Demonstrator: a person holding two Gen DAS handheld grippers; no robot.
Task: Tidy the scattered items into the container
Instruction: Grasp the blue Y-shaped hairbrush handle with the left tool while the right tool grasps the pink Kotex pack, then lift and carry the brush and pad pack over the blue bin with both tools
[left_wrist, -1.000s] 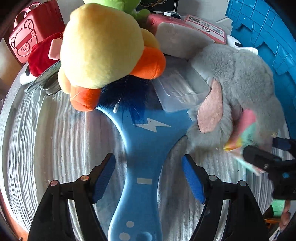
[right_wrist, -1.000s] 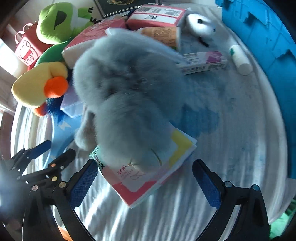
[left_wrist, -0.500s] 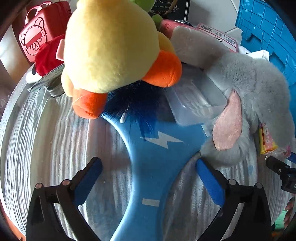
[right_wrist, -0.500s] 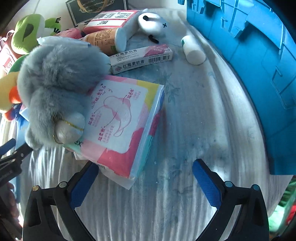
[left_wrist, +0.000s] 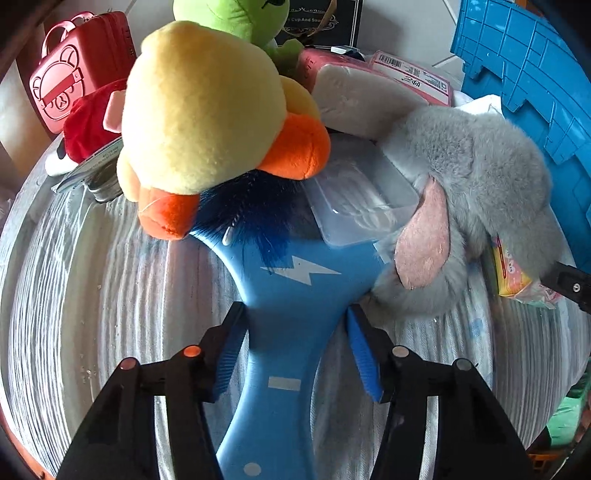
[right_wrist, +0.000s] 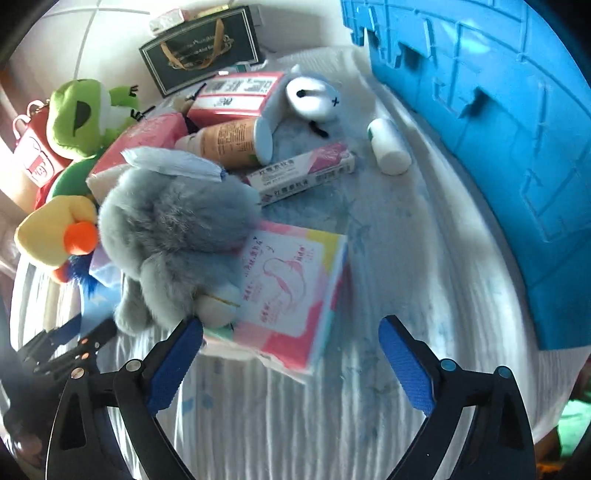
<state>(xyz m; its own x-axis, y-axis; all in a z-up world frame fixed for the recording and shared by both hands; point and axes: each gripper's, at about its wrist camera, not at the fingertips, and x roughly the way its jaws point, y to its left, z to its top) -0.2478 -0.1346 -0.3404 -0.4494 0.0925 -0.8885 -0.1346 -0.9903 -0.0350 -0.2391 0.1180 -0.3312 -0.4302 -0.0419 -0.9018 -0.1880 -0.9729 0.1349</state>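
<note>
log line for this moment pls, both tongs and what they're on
left tongs: closing on blue brush handle | right tongs: closing, wide, nothing between, above tissue pack | bin: nothing placed yet

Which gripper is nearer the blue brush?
Left. The left gripper straddles the blue brush handle, jaws closing on it. The right gripper is off to the side, by the pink pack.

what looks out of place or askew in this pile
The grey plush rabbit sprawls half across the pink packet, and the yellow duck sits on the blue brush, burying its bristles. Nothing looks spilled or damaged.
</note>
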